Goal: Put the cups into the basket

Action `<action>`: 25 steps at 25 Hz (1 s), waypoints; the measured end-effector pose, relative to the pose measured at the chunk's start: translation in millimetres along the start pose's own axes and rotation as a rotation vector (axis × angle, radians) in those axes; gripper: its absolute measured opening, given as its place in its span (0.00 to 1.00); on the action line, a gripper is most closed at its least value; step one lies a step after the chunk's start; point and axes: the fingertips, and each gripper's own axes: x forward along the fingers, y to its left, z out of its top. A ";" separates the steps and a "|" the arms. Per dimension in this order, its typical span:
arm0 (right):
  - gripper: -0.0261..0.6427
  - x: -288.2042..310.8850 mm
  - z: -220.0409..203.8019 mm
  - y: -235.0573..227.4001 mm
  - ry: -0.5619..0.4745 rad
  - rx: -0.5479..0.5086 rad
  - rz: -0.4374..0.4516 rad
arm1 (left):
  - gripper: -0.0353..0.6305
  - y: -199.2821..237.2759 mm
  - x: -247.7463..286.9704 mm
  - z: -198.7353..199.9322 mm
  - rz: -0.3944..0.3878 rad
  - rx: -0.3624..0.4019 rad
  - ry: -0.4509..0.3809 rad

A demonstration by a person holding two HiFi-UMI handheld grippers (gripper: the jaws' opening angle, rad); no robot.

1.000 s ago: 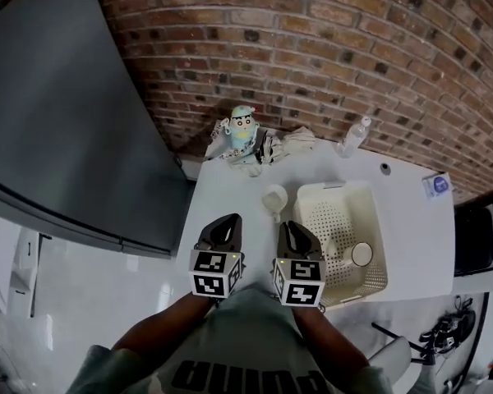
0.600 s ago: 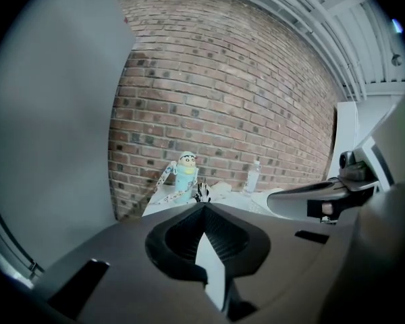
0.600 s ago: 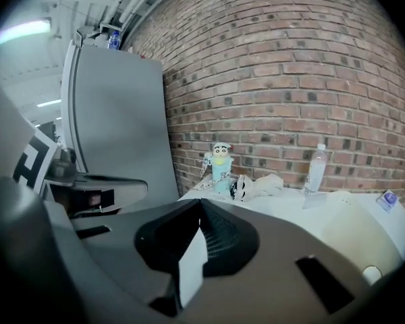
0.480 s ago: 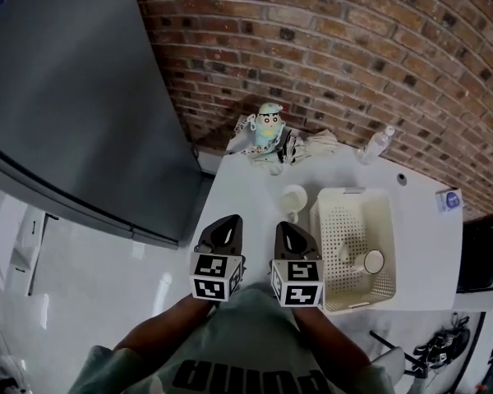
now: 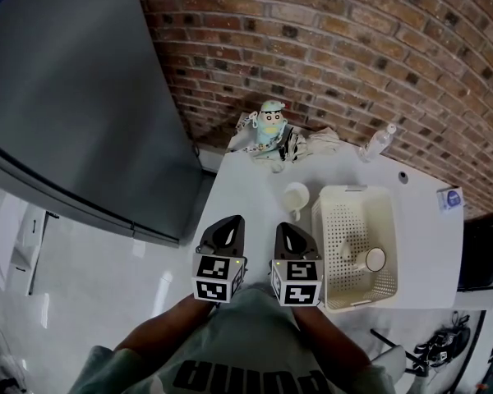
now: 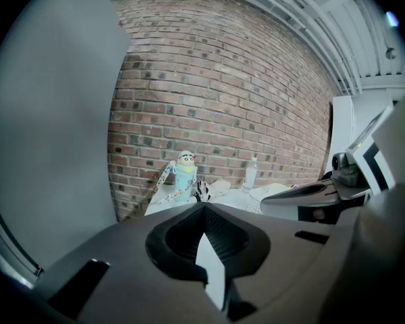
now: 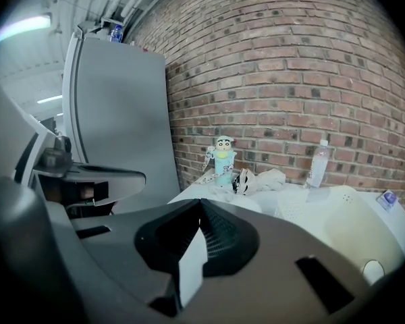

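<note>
Black-jawed, the right gripper (image 5: 287, 230) and left gripper (image 5: 229, 222) were both closed on nothing, near the basket's (image 5: 319, 220) left side. One white cup (image 5: 296, 196) stood just outside that side; another cup (image 5: 370, 259) lay inside. The loose one looked stiff, light and smooth, probably best pinched across its rim. Only the head view showed either cup; the right gripper view caught just the basket's flank.
</note>
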 end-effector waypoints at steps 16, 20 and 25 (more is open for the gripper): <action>0.07 15.8 -16.4 -40.1 0.039 0.072 -0.140 | 0.06 -17.8 18.8 2.0 -0.072 0.025 0.000; 0.07 24.6 -18.7 -47.9 0.044 0.107 -0.166 | 0.06 -21.2 29.9 3.5 -0.088 0.040 0.004; 0.26 40.9 -22.6 -59.0 0.067 0.153 -0.202 | 0.06 -24.6 46.9 5.1 -0.113 0.063 0.017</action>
